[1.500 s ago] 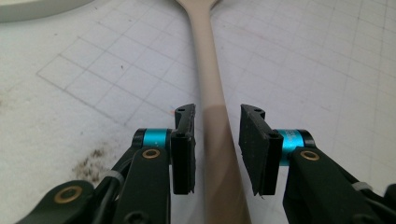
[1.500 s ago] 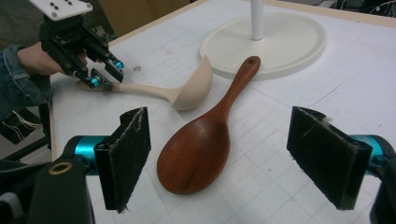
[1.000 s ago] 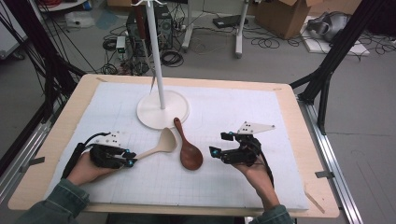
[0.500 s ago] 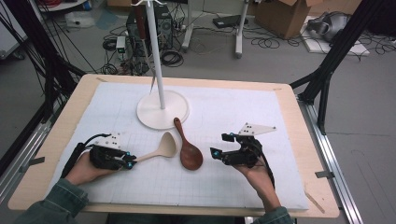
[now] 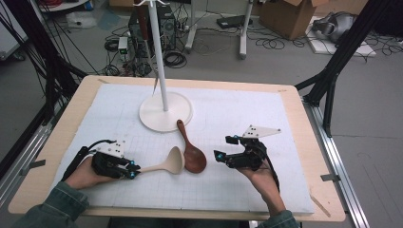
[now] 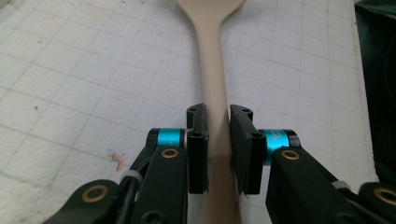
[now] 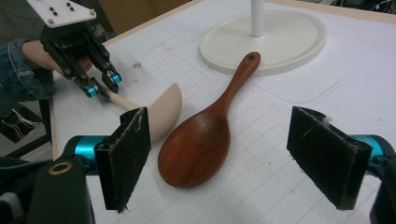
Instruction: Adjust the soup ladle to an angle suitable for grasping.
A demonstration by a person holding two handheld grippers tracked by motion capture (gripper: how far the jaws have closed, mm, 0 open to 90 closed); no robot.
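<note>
Left hand-held gripper point(image 5: 134, 171) sits low at the near left of the desk point(image 5: 57, 142), its jaws clamped on the handle of the pale spoon point(image 5: 164, 164); both pads press the handle's sides, as the left gripper view makes plain. They have just finished closing in on it. Pale spoon lies flat on the white gridded mat point(image 5: 237, 114), bowl pointing right, just beside the dark wooden spoon point(image 5: 191, 152). That one's handle end reaches the round base of the white stand point(image 5: 165, 111). Right hand-held gripper point(image 5: 220, 148) rests just right of the dark spoon, jaws spread wide, nothing between them.
</note>
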